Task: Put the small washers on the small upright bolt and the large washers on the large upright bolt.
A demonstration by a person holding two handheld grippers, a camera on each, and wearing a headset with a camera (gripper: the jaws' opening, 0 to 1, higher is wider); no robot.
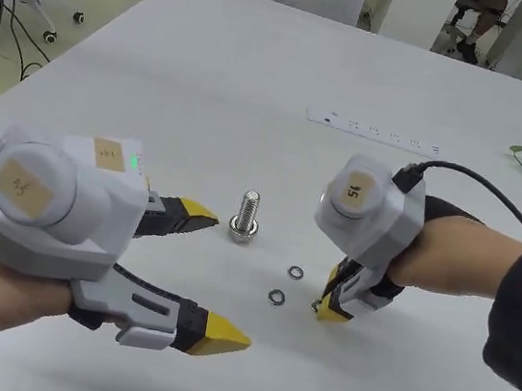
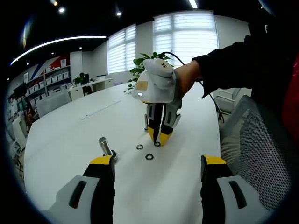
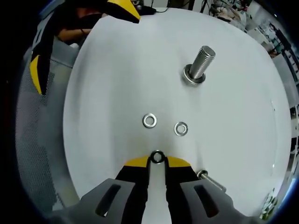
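L gripper (image 1: 211,274): jaws spread wide, nothing betw them, hovering low over white table (image 1: 209,81), just left of large bolt (image 1: 246,216). Large bolt upright, thread end up, mid-table. R gripper (image 1: 333,308): pointed down at tabletop, jaws nearly together, clamped on pinched washer (image 3: 157,157) betw yellow tips, at table level. Two loose washers flat on table betw R gripper and large bolt: washer A (image 3: 149,121) and washer B (image 3: 181,129), near each other, not touching. Small bolt (image 3: 210,181) just beside one R jaw. Power strip (image 1: 377,132) farther back on table.
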